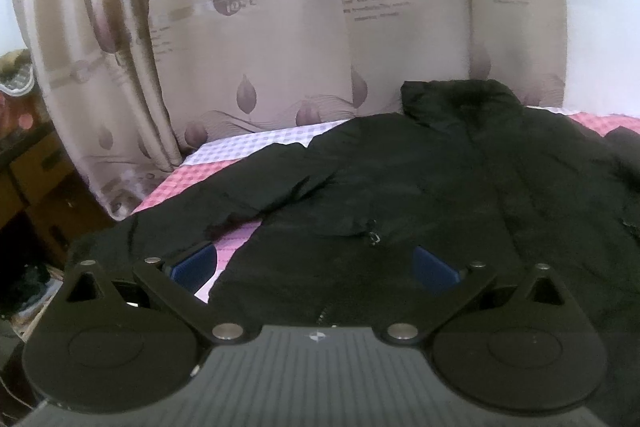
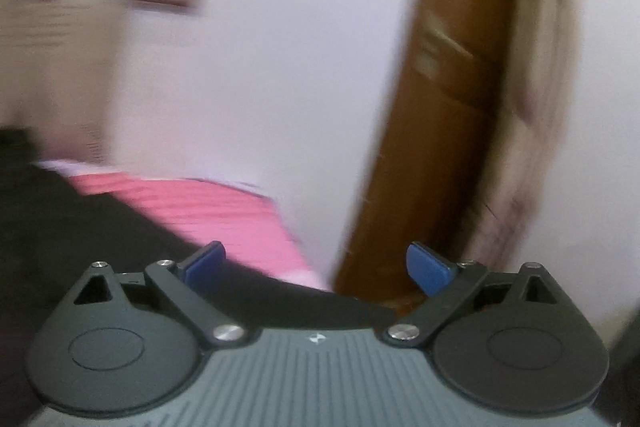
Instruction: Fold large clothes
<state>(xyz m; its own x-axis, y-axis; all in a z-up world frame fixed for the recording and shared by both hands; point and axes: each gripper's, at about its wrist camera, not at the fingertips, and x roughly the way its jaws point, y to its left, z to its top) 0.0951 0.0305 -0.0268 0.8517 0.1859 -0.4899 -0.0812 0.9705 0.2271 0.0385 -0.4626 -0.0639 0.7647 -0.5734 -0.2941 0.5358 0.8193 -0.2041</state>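
A large black jacket [image 1: 420, 187] lies spread face up on a bed with a pink and white checked sheet [image 1: 256, 147]. Its collar is at the far side and one sleeve stretches to the left. My left gripper [image 1: 316, 265] is open and empty, just above the jacket's near hem, with blue pads [image 1: 196, 263] wide apart. In the blurred right wrist view, my right gripper [image 2: 316, 263] is open and empty over the jacket's dark edge [image 2: 80, 227] and the pink sheet [image 2: 208, 203].
Patterned curtains [image 1: 260, 47] hang behind the bed. A wooden cabinet [image 1: 36, 183] stands at the left. A white wall [image 2: 280, 67] and a brown wooden door [image 2: 440, 147] are to the right of the bed.
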